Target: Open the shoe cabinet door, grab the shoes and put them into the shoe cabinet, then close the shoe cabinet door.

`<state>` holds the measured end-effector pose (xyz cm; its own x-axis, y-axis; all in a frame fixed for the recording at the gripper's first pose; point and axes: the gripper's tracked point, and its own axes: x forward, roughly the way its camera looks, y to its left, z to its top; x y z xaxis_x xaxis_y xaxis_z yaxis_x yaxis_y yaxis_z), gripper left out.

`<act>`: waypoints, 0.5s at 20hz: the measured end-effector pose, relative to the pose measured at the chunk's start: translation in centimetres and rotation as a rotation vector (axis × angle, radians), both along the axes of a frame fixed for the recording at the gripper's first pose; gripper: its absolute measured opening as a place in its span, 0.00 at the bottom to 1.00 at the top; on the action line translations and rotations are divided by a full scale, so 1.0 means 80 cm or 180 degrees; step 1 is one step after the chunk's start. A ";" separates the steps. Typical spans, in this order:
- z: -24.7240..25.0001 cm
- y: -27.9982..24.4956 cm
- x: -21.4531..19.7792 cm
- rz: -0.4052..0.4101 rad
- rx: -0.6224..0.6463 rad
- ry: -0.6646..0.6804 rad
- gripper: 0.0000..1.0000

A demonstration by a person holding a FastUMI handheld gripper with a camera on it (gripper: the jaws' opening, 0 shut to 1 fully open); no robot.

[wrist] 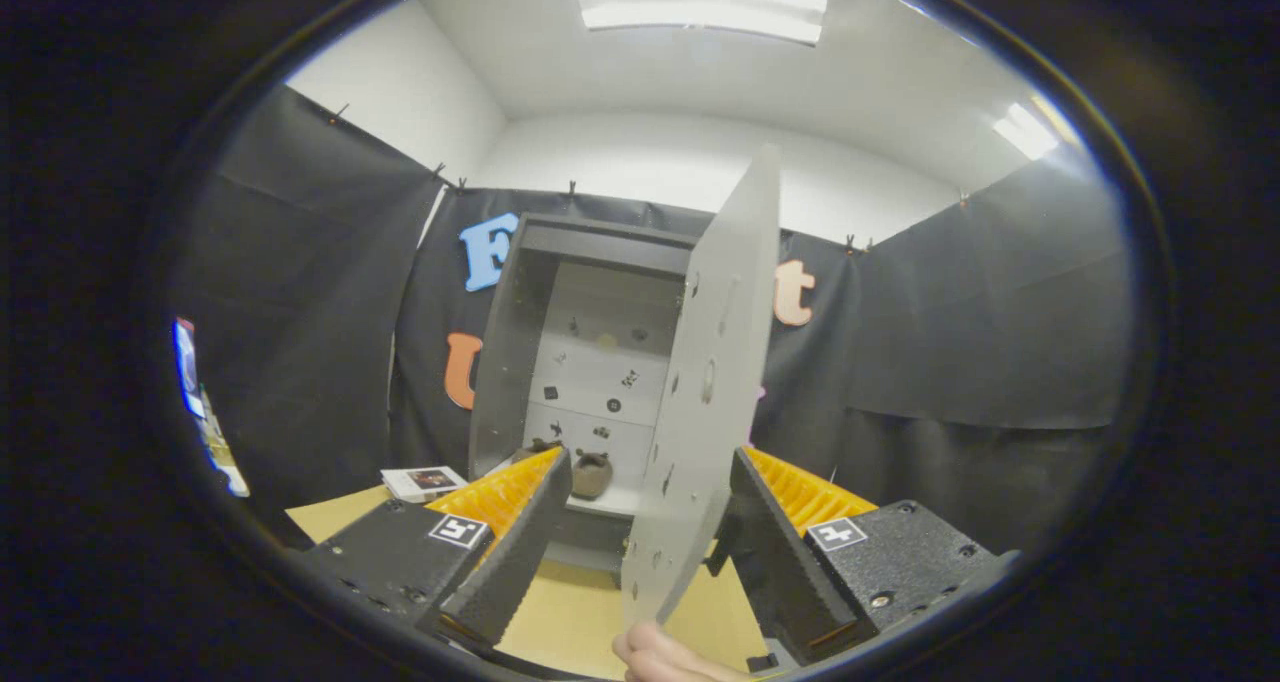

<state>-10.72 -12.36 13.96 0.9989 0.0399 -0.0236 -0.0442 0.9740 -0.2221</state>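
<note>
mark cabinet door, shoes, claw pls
cabinet door [715, 382]: gripper view, mid panel, between the open fingers
shoes [590, 472]: gripper view, shoe on bottom shelf
claw [640, 552]: gripper view, midway between fingertips

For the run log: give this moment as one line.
door: open, between fingers | gripper: open | shoes: in cabinet

The tall dark open-fronted shoe cabinet [590, 362] stands on the pale wooden bench [570, 612], beyond the fingers [640, 522], which are spread apart. Its flat grey door [710, 382] swings out edge-on between them. Small brown shoes [585, 470] sit inside, low down. A white booklet [423, 481] lies left of the cabinet. A hand [665, 657] is at the door's lower edge.
</note>
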 end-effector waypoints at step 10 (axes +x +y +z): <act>-0.039 -0.151 -0.004 -0.0316 0.0215 -0.0043 1.00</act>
